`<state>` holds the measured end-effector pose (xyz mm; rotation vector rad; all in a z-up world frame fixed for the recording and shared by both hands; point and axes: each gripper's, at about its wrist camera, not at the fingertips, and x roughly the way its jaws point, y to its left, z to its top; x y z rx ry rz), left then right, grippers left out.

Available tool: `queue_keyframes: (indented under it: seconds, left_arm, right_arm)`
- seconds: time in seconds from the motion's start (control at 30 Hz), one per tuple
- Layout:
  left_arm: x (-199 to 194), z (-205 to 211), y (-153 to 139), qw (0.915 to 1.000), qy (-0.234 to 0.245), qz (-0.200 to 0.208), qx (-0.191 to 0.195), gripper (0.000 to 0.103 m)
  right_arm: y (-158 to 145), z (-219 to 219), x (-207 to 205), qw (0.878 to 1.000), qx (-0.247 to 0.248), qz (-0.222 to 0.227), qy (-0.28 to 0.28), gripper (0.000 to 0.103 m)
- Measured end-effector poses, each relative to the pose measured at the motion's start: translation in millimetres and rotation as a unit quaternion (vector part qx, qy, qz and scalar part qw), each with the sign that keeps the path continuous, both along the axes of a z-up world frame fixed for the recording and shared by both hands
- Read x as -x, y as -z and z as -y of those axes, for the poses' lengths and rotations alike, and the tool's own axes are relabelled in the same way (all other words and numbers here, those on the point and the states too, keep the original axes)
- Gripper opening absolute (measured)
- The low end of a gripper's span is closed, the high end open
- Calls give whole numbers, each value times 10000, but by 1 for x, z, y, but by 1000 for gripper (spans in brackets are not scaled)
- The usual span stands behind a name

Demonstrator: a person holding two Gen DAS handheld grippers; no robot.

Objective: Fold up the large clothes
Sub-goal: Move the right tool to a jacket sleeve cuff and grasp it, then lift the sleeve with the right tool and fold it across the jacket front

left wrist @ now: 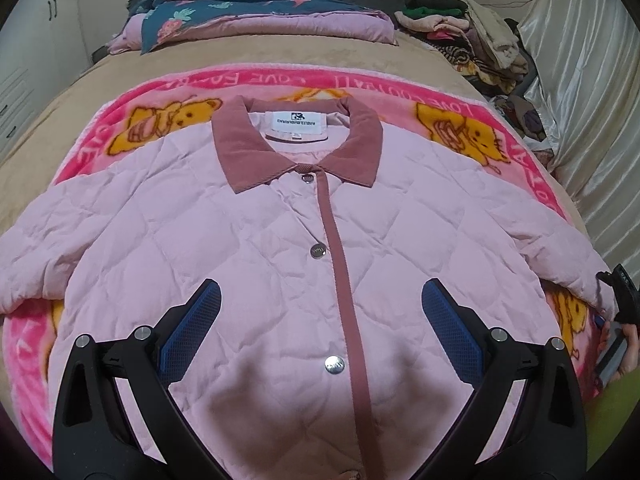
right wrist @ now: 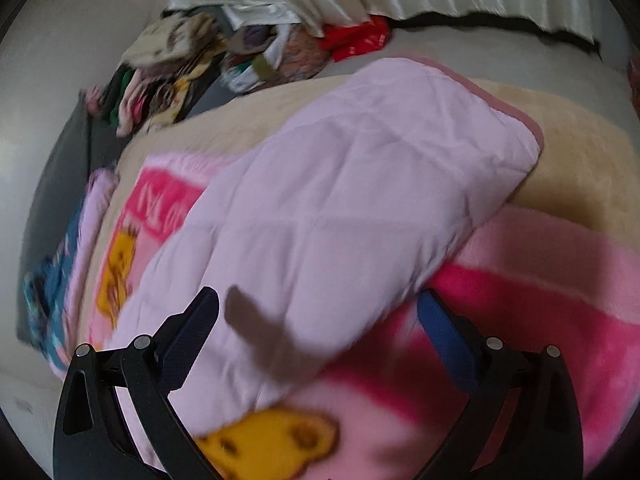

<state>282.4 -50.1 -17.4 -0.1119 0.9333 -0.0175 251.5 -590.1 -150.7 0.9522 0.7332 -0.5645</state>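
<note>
Lying front-up and snapped shut, the pink quilted jacket [left wrist: 256, 240] is spread across the pink bear-print blanket [left wrist: 460, 120] on the bed, collar [left wrist: 248, 148] away from me and both sleeves out to the sides. My left gripper [left wrist: 320, 316] hangs above the jacket's lower front, aimed toward the collar, its jaws spread wide with nothing between them. My right gripper [right wrist: 318, 316] is out by the jacket's right sleeve [right wrist: 360, 184], jaws also wide apart and empty; whether the pads touch the sleeve I cannot tell, as that view is blurred.

Only the left view shows the collar, white label [left wrist: 296, 122] and snaps, plus my right hand [left wrist: 616, 344] at its far right edge. Only the right view shows the sleeve's cuff end lying past the blanket's edge on the beige cover [right wrist: 580, 168].

Bare beige cover lies beyond the collar, before folded bedding [left wrist: 248, 20]; a clothes pile [left wrist: 472, 36] and pale curtain [left wrist: 592, 80] line the right side.
</note>
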Motion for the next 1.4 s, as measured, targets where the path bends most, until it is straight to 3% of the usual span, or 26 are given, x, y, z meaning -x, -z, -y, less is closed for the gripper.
queue_keyframes:
  seconds: [0.1,0.17,0.2,0.3,0.4,0.5,0.73,0.9,1.1,1.2,1.4]
  left_arm:
    - [-2,-3,-1,10000,-41,21,-41,94]
    - [-4,-8,-3,9999,-109,31,-34,94]
    - [-5,-11,-5,9999,-138,38,-8,94]
    - [-5,-21,-11,9996,-249,98,-19,94]
    - [-5,-31,-19,9991,-392,166,-76,94]
    - [-4,-40,-28,9982,-530,223,-140,94]
    - [0,-58,-50,9973,-631,332,-185,94]
    - [1,-79,-64,9963,-739,424,-137,94]
    - [1,-112,-80,9931,-1048,528,76,94]
    - [0,-122,-87,9920,-1106,615,7,94]
    - [-1,-134,-91,9920,-1046,710,-38,94]
  right_arm:
    - [3,11,-2,9997,-14,158,197,97]
    - [-3,13,-4,9991,287,177,263,73]
    - [-5,15,-3,9985,362,292,285,51]
    - [-20,13,-14,9964,757,376,25,31]
    - [-54,-7,-27,9864,1411,656,-535,23]
    - [-83,-27,-35,9764,1754,879,-900,21]
    - [-157,-100,-60,9379,2455,1503,-1936,19]
    - [-192,-151,-74,9125,2680,1813,-2505,19]
    - [-217,-209,-78,8867,2884,2036,-2986,19]
    - [-225,-231,-76,8769,2951,2095,-3162,19]
    - [-234,-271,-83,8639,2992,2211,-3394,18]
